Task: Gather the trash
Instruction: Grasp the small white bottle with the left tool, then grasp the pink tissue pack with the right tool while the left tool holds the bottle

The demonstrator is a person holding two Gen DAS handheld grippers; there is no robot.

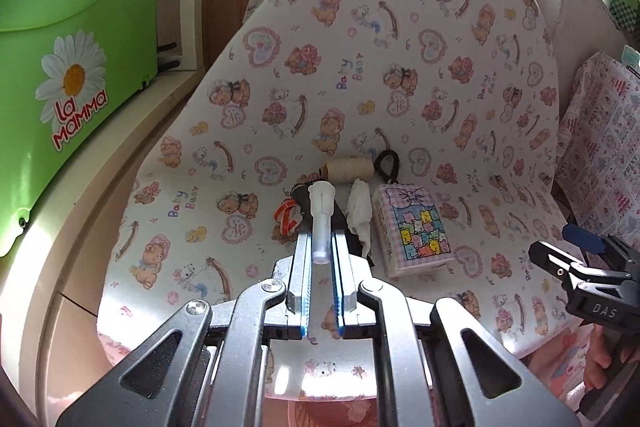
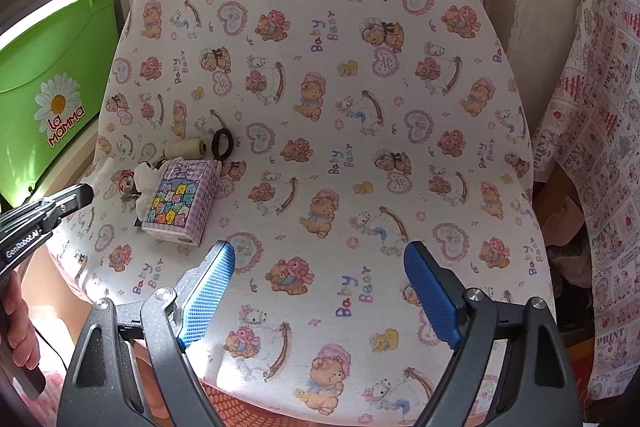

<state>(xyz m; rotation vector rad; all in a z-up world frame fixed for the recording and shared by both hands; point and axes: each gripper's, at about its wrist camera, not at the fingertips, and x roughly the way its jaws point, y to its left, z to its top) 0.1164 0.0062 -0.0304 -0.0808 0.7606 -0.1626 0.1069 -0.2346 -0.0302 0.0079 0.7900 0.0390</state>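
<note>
The left hand-held gripper pinches a white plastic tube above the clutter near the tabletop's left edge. The shallow grip on smooth plastic might let it slip. The right hand-held gripper hangs wide open, empty.

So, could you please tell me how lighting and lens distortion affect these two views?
Left wrist view: sunlight blows out the top right corner, and the green bin and shelf edge bow from fisheye. Right wrist view: glare at top left, the cloth-covered table bulges like a dome, dark vignette in the corners; both stay sharp.
</note>
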